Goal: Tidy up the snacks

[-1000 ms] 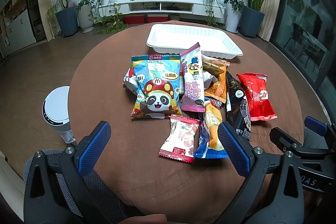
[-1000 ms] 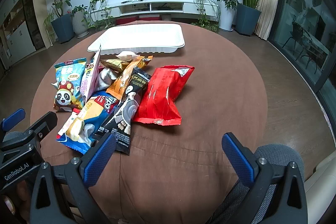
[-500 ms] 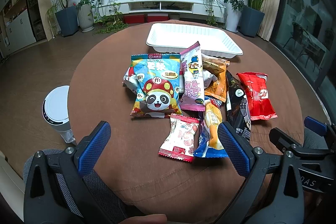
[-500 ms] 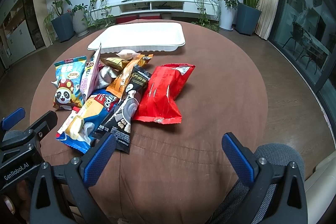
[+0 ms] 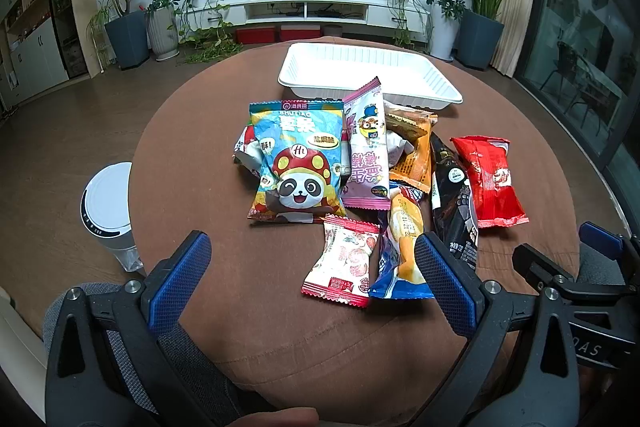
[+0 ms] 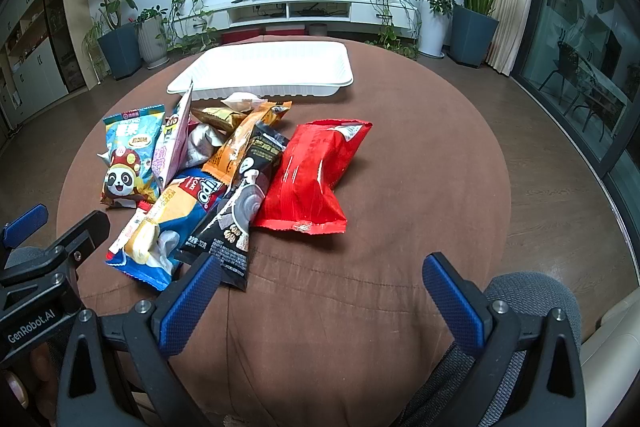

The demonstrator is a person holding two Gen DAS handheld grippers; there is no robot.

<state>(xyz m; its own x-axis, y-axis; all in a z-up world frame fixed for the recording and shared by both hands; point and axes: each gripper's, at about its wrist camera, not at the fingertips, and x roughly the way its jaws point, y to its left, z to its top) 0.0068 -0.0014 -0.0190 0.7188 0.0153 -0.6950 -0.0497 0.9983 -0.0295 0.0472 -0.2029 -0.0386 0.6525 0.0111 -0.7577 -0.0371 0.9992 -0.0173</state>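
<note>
A pile of snack packets lies on a round brown table (image 5: pixel 192 187): a blue panda bag (image 5: pixel 298 163), a pink packet (image 5: pixel 366 151), a small red-white candy packet (image 5: pixel 344 263), a blue cake packet (image 5: pixel 404 251), a black packet (image 5: pixel 454 199) and a red bag (image 5: pixel 488 179). A white empty tray (image 5: pixel 368 79) stands behind them. My left gripper (image 5: pixel 316 283) is open, near the table's front edge, before the candy packet. My right gripper (image 6: pixel 316 299) is open, before the black packet (image 6: pixel 240 203) and the red bag (image 6: pixel 312 175).
A white round bin (image 5: pixel 108 207) stands on the floor left of the table. A grey chair (image 6: pixel 528 299) is at the near edge. Potted plants (image 5: pixel 128 11) and a TV cabinet (image 5: pixel 304 11) line the far wall.
Both views have shifted very slightly; the snacks and tray have not moved. Both grippers stay open.
</note>
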